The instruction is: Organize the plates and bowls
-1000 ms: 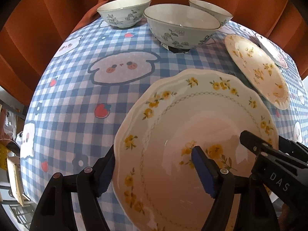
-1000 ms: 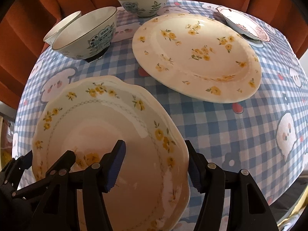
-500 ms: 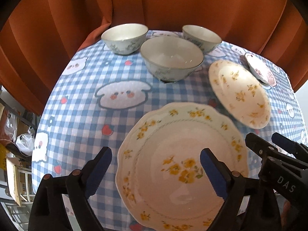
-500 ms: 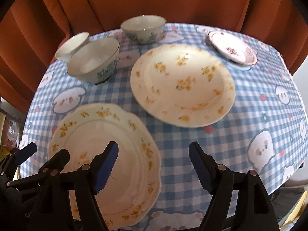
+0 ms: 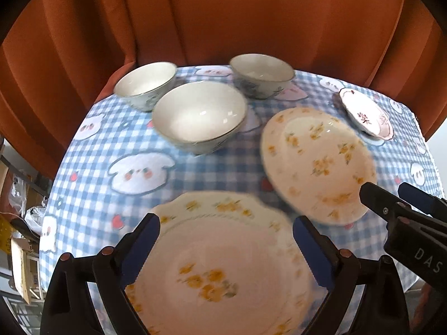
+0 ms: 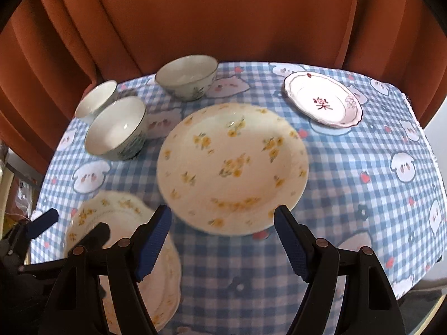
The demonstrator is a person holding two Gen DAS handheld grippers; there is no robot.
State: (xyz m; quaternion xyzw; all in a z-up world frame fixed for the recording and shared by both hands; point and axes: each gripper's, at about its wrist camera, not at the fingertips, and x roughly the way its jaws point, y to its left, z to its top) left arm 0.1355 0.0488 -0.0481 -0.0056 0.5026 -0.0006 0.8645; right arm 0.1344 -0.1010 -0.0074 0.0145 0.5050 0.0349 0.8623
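Both tongs wide, holding nothing

We find the left tongs opening above the scalloped plate; only the right tongs view shows the pink plate whole.

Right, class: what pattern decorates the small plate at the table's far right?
A dark red floral motif on white, pinkish scalloped rim: small plate, clearest in the right wrist view.

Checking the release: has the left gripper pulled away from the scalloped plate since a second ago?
Yes. The left gripper rose and backed off; its jaws, opening, no longer straddle the scalloped plate rim on the tablecloth.
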